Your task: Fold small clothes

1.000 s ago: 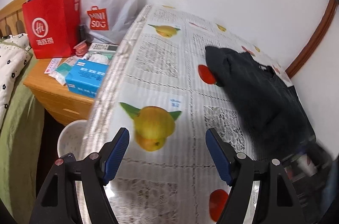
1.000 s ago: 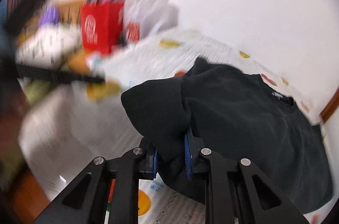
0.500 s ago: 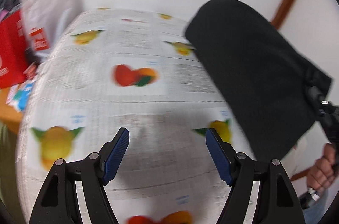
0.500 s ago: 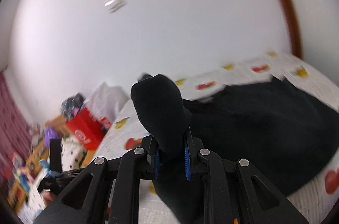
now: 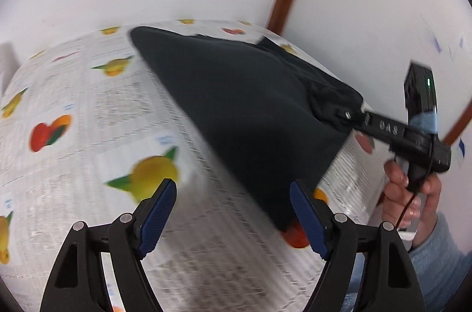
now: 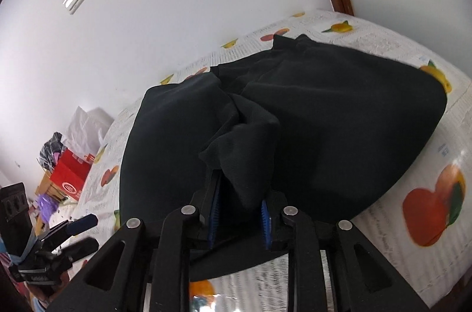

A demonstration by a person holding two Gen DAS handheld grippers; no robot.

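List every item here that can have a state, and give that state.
Black garment: partly folded on the table, a bunch between the right gripper's pads.
Right gripper: jaws just opening, cloth between them.
Left gripper: open, empty.
Fruit-print tablecloth: spread flat.

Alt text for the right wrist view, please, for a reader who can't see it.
The right gripper, jaws just opening, has a bunched fold of a black garment between its blue pads. The garment spreads over a fruit-print tablecloth; the open left gripper sits at lower left.
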